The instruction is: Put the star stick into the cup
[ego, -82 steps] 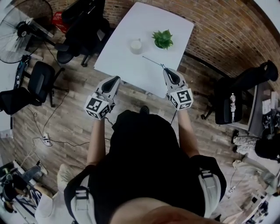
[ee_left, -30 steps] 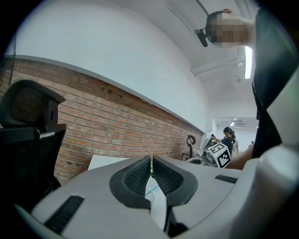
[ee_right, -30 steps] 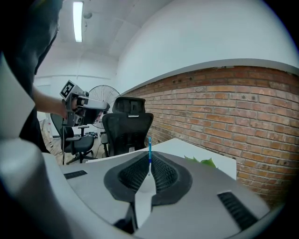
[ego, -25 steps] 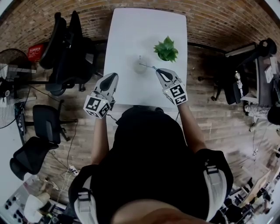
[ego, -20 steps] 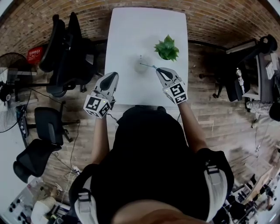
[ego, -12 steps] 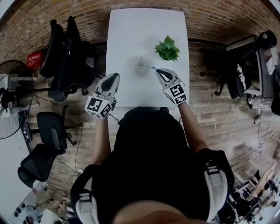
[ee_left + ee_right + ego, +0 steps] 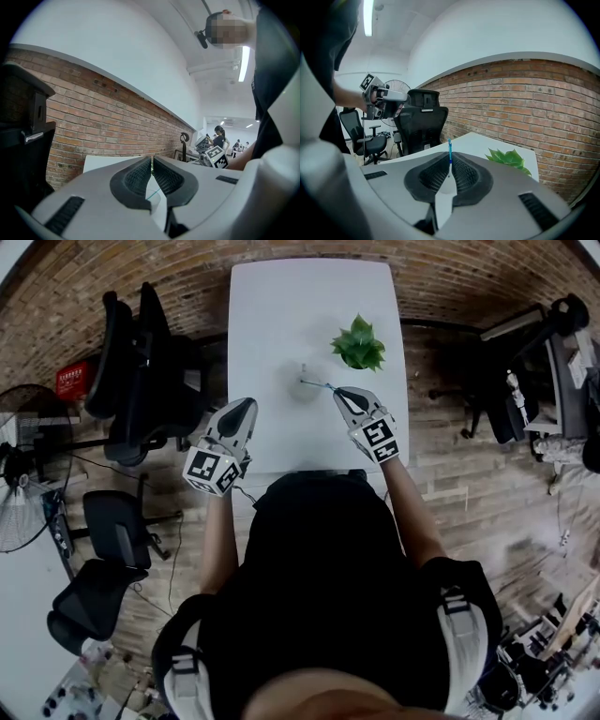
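Right gripper (image 7: 450,163): jaws pinched on the near end of the stick, held out over the near half of the table
Stick (image 7: 319,385): thin, and blue where it leaves the jaws; it runs forward and to the left of the right gripper and points upward in that gripper's own view
Stick's far end: reaches the cup just ahead and left of the right gripper (over the rim or already inside, too small to tell)
Cup (image 7: 302,388): pale and upright on the table, ahead of both grippers and between them, nearer the right one
Left gripper (image 7: 152,164): pads pressed together with only a slit between them and nothing in them; it hangs about level with the right gripper, at the near left corner of the table
Plant (image 7: 357,343): small and green, beyond the right gripper and a little to its right, apart from the cup
Table (image 7: 309,296): white, stretching away from both grippers toward the wall
Wall (image 7: 469,277): brick, past the far end of the table
Chair (image 7: 141,362): black office chair, out to the left of the left gripper
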Demonstrator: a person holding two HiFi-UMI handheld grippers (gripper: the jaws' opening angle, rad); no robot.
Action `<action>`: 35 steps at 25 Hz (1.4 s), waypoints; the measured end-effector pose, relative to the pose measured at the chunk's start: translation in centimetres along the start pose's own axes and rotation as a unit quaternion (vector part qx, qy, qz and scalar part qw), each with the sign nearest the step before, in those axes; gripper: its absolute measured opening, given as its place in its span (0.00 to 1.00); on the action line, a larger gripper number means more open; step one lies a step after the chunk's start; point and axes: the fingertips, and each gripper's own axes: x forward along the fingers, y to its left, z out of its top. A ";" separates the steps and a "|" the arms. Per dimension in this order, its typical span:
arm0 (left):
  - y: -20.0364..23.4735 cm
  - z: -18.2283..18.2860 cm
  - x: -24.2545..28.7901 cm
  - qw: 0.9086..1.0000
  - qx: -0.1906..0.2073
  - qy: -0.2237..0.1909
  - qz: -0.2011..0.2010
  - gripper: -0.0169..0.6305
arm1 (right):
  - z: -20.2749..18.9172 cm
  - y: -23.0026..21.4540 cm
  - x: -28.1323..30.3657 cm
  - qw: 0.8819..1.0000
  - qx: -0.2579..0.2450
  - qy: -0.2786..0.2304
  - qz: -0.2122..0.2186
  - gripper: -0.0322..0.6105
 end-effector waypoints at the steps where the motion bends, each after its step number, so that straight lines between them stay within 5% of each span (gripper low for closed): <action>1: 0.1 0.0 -0.1 1.000 0.000 0.000 -0.001 0.07 | 0.0 0.0 0.0 1.000 0.003 -0.001 -0.002 0.07; 20: 0.9 -0.3 0.2 1.000 0.000 0.001 -0.022 0.08 | -1.5 0.8 0.0 1.000 0.000 0.023 -0.019 0.17; 35: -0.5 -0.3 1.4 0.999 0.006 0.007 -0.040 0.08 | 1.4 0.3 -2.3 0.999 0.014 -0.029 -0.022 0.20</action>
